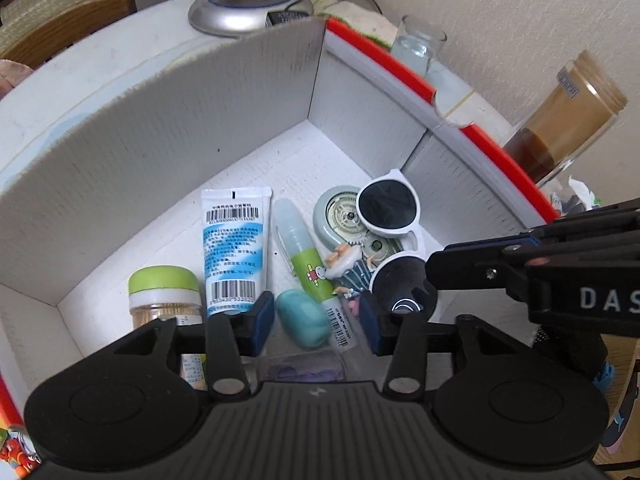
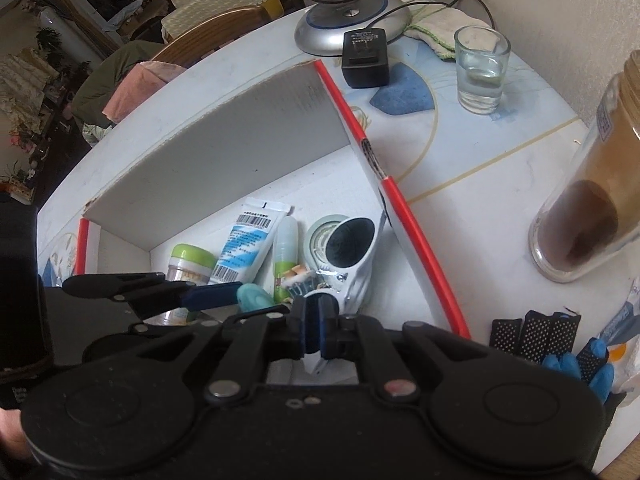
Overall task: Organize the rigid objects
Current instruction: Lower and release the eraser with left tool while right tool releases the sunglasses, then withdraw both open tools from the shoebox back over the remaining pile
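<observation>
Inside the white cardboard box (image 1: pixel 224 112), the left gripper (image 1: pixel 316 322) hangs half-open over the teal egg-shaped object (image 1: pixel 303 323), pads clear of it. The right gripper (image 2: pixel 318 332) pinches the white sunglasses (image 2: pixel 352 256) by the box's red-edged wall.

A: Any readable text?
B: "DAS" in white letters on the right tongs (image 1: pixel 434 276), cut off at the frame edge. The tube (image 1: pixel 234 252) carries barcodes and small print, unreadable. The glue stick (image 1: pixel 310 264) has a barcode, also illegible.
</observation>
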